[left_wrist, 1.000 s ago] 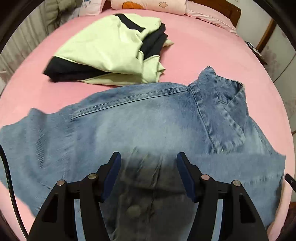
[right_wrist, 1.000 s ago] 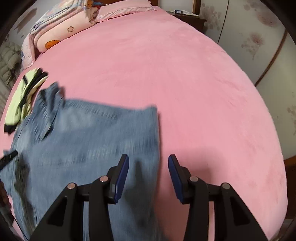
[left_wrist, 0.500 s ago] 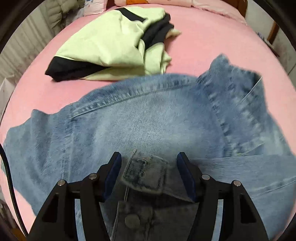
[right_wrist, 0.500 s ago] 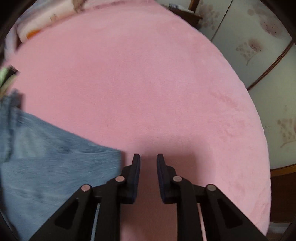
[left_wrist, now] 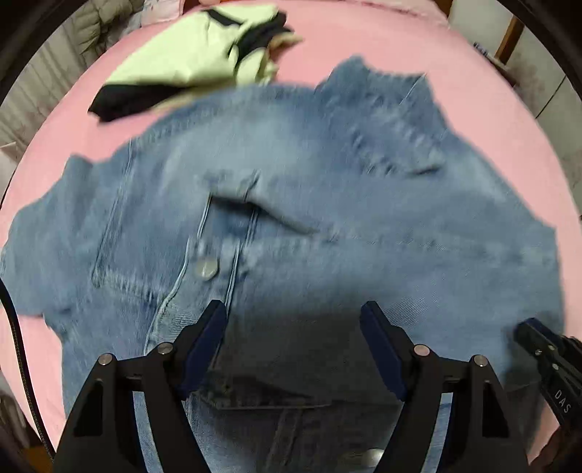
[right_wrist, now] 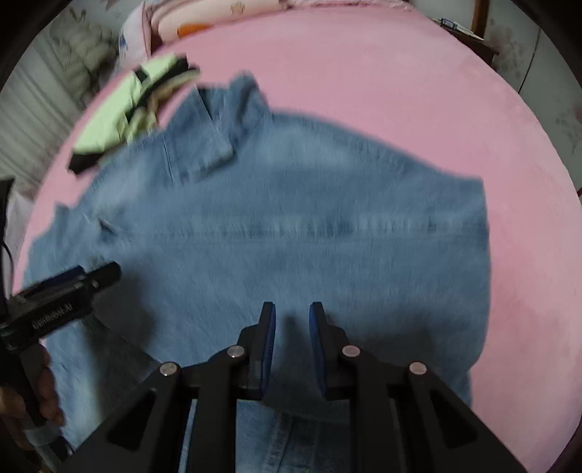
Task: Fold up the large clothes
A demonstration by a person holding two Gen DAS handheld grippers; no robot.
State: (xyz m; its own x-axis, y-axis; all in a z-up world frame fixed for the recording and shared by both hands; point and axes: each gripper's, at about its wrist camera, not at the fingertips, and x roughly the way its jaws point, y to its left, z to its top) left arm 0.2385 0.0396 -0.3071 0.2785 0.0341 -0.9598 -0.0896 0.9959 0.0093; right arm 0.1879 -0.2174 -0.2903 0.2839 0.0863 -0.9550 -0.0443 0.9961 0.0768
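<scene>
A blue denim jacket (left_wrist: 327, 203) lies spread on the pink bed, collar at the far side, a metal button (left_wrist: 206, 268) on its placket. It also shows in the right wrist view (right_wrist: 291, 218). My left gripper (left_wrist: 293, 327) is open and empty above the jacket's near part. My right gripper (right_wrist: 292, 320) hovers over the jacket's near edge with its jaws a narrow gap apart and nothing between them. The right gripper's tip shows in the left wrist view (left_wrist: 545, 349); the left gripper shows in the right wrist view (right_wrist: 62, 294).
A folded light-green and black garment (left_wrist: 189, 62) lies on the pink bed (right_wrist: 400, 83) beyond the jacket. Pillows (right_wrist: 203, 18) sit at the head. A nightstand (right_wrist: 469, 36) and a wardrobe (right_wrist: 545, 65) stand on the right.
Both grippers pulled back toward the near edge, so more of the jacket shows. The right gripper narrowed from wide open, then swung back left over the jacket.
</scene>
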